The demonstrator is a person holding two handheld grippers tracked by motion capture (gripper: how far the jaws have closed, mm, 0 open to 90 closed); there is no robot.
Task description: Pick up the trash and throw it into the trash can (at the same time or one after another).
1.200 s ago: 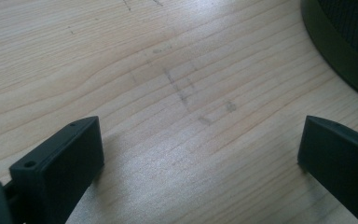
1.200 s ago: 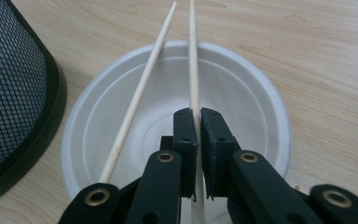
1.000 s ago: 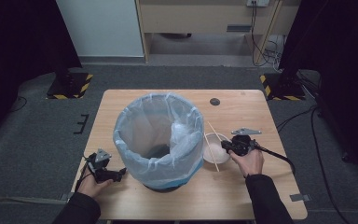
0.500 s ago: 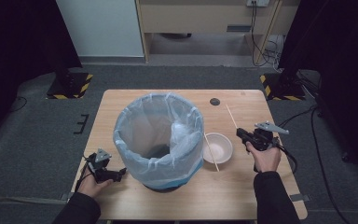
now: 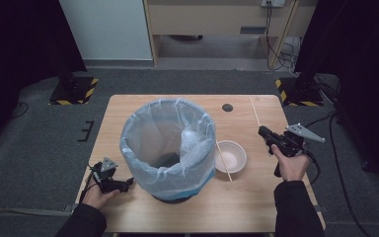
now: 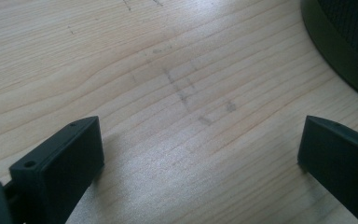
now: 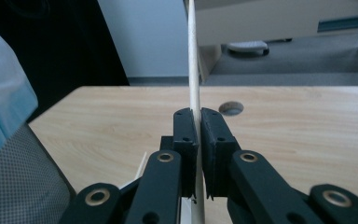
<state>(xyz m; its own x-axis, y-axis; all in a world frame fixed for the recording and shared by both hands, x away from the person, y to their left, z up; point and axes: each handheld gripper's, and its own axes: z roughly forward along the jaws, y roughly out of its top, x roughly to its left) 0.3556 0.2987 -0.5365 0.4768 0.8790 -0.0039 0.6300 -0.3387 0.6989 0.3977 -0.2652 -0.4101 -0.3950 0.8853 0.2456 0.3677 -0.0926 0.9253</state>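
**One chopstick up, one still on the bowl**

While the left tongs (image 5: 127, 183) sit spread apart and empty on the counter (image 5: 143, 106) beside the bin's base, the right tongs (image 7: 198, 140) are clenched on a wooden chopstick (image 7: 193, 70) — it stands upright between the pads, and in the high view it runs up and away from the right hand over the counter's right side.

Looks like the clearing-up step: the second chopstick (image 5: 224, 160) lies across the white bowl (image 5: 232, 158), right next to the lined trash bin (image 5: 168, 143). My guess for the next move — swing the held stick over the bin's open mouth, tip it in past the plastic liner, then let go. Long stick, so it could catch on the rim.

No brands, labels or writing readable anywhere.
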